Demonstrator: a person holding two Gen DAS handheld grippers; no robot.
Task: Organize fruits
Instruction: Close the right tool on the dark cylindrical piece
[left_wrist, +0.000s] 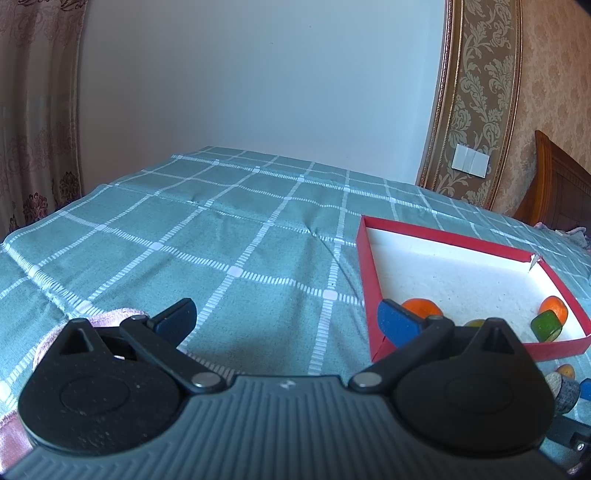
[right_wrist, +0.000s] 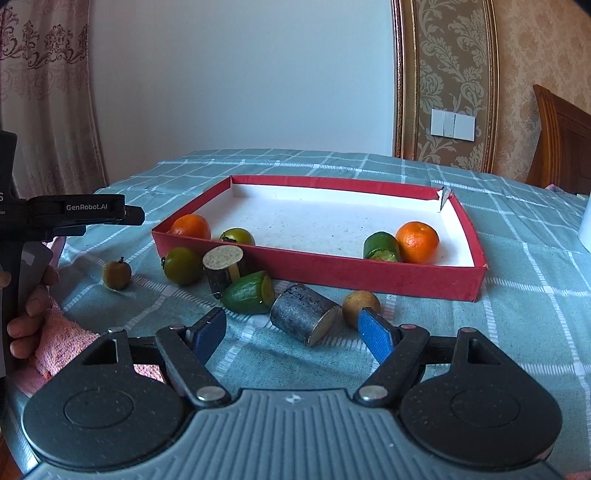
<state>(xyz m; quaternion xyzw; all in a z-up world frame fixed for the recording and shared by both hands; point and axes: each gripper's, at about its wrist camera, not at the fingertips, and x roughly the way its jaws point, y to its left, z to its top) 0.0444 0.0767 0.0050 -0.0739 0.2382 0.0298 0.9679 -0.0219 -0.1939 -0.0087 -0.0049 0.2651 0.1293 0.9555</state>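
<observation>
A red tray (right_wrist: 332, 266) with a white floor sits on the checked cloth. In it lie two oranges (right_wrist: 417, 237) (right_wrist: 191, 226), a green tomato (right_wrist: 238, 236) and a green cucumber piece (right_wrist: 381, 246). In front of it on the cloth lie a green tomato (right_wrist: 183, 266), a small brown fruit (right_wrist: 117, 274), a cucumber piece (right_wrist: 248, 292), two dark cylinders (right_wrist: 303, 318) (right_wrist: 222, 269) and a round brown fruit (right_wrist: 360, 302). My right gripper (right_wrist: 293, 332) is open and empty, just before the near cylinder. My left gripper (left_wrist: 288, 319) is open and empty, left of the tray (left_wrist: 364, 280).
A pink towel (right_wrist: 59, 343) lies at the left by the hand holding the left gripper (right_wrist: 92, 214). The teal checked cloth (left_wrist: 221, 236) stretches to the far wall. A wooden headboard (right_wrist: 561, 140) stands at the right.
</observation>
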